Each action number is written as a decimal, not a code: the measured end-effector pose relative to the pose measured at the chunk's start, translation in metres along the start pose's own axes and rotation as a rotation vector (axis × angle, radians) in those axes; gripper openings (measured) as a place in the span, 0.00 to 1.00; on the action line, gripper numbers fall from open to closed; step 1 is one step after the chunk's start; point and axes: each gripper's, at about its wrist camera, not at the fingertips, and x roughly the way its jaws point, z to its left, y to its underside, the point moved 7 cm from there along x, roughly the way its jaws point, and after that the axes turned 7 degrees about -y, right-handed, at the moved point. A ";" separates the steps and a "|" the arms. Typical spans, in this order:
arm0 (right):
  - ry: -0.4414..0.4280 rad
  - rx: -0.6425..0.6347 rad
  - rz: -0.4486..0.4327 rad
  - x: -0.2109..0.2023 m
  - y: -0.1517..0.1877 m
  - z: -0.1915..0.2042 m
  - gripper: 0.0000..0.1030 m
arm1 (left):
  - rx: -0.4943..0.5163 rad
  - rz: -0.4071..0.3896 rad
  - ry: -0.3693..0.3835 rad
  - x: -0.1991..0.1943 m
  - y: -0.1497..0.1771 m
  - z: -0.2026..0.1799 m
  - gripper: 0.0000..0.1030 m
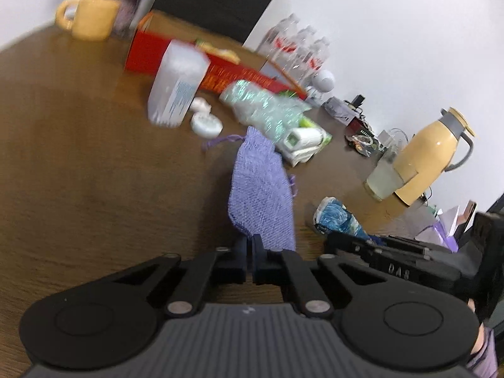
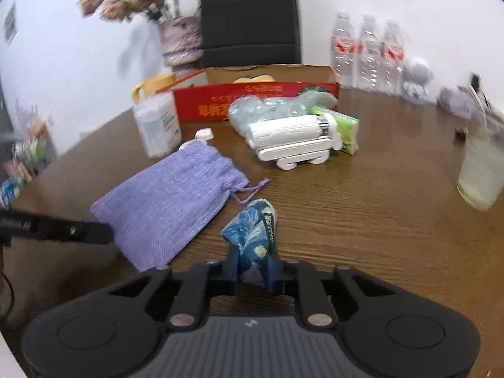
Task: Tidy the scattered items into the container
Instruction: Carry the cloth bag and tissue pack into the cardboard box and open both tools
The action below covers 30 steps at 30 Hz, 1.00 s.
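A purple knit drawstring pouch [image 1: 261, 189] [image 2: 167, 201] lies on the brown table, and my left gripper [image 1: 252, 242] [image 2: 107, 234] is shut on its near corner. To its right, my right gripper [image 2: 252, 258] [image 1: 334, 241] is shut on a small blue swirl-patterned packet [image 2: 252, 230] [image 1: 337, 217] just above the tabletop. The open red cardboard box [image 2: 252, 100] [image 1: 151, 50] stands at the back of the table. In front of it are a white plastic jar [image 2: 157, 123], a white cap [image 2: 203, 134], a bubble-wrap bag [image 2: 267, 110], a white train-shaped item [image 2: 293, 141] and a green tissue pack [image 2: 346, 132].
Water bottles [image 2: 365, 53] and a small white figure [image 2: 417, 75] line the back wall. A glass of pale drink [image 2: 478, 170] and a yellow thermos [image 1: 431, 154] stand at the right. Left of the box are a yellow mug [image 1: 91, 15] and a flower vase [image 2: 179, 41].
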 end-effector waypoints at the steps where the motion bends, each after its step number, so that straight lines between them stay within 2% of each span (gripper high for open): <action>1: 0.007 0.007 -0.014 -0.004 -0.003 -0.001 0.14 | 0.018 -0.020 -0.007 -0.006 -0.002 -0.003 0.03; 5: 0.015 0.012 -0.071 -0.023 -0.020 0.001 0.14 | 0.076 -0.116 0.029 -0.033 -0.025 -0.024 0.03; 7: 0.013 0.004 -0.088 -0.024 -0.038 0.002 0.14 | 0.127 -0.141 0.076 -0.039 -0.048 -0.040 0.03; 9: 0.014 -0.005 -0.103 -0.023 -0.057 0.004 0.14 | 0.188 -0.177 0.102 -0.044 -0.079 -0.057 0.03; 13: 0.012 -0.021 -0.135 -0.017 -0.105 0.001 0.14 | 0.279 -0.263 0.143 -0.047 -0.164 -0.087 0.03; 18: 0.014 -0.034 -0.173 0.025 -0.196 -0.016 0.14 | 0.255 -0.295 0.097 -0.011 -0.256 -0.077 0.03; 21: 0.050 -0.042 -0.148 0.066 -0.243 -0.025 0.14 | 0.241 -0.315 0.070 0.011 -0.311 -0.072 0.03; 23: 0.070 -0.039 -0.117 0.096 -0.262 -0.033 0.14 | 0.230 -0.325 0.052 0.026 -0.346 -0.067 0.03; 25: 0.089 -0.029 -0.073 0.132 -0.274 -0.043 0.14 | 0.185 -0.274 0.031 0.065 -0.346 -0.035 0.03; 28: 0.086 0.016 0.024 0.181 -0.272 -0.059 0.17 | 0.113 -0.128 -0.025 0.126 -0.325 0.012 0.03; 30: 0.078 0.066 0.102 0.210 -0.262 -0.068 0.27 | 0.095 -0.039 -0.089 0.160 -0.307 0.040 0.03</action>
